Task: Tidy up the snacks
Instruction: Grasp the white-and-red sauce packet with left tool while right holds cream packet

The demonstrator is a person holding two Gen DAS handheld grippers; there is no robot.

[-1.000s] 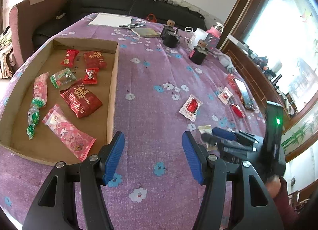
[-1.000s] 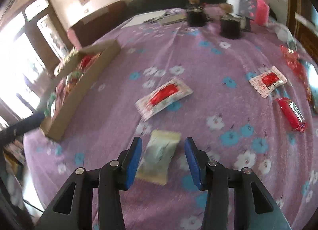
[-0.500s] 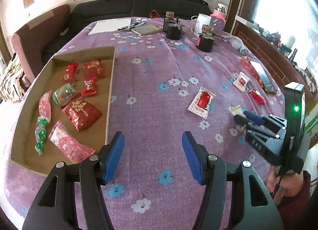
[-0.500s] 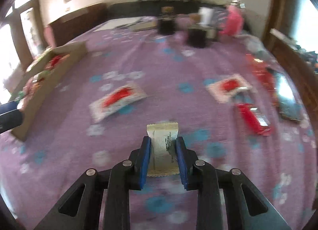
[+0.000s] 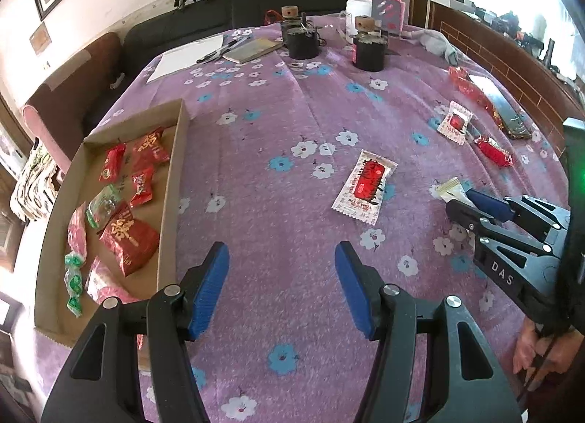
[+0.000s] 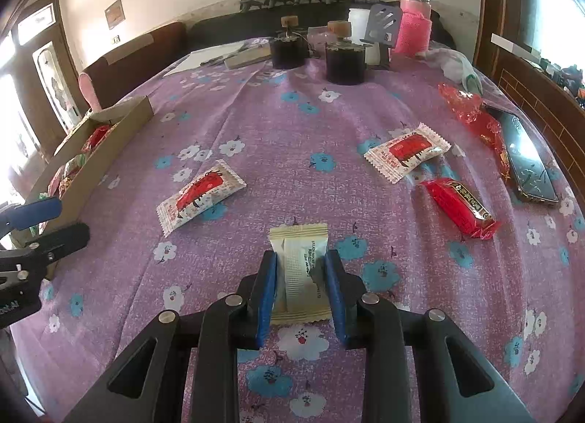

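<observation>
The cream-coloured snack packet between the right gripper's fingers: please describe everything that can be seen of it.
The cream packet is a small flat pillow pack of matt, pale yellowish-white wrapper, with crimped ridged ends and a lengthwise back seam facing up, beside which runs a column of small dark print, too small to read. It lies lengthwise along the fingers of the right gripper, whose blue pads press on its two long sides. Its far end sticks out beyond the fingertips above the purple flowered tablecloth. Whether it is lifted off the cloth cannot be told.
</observation>
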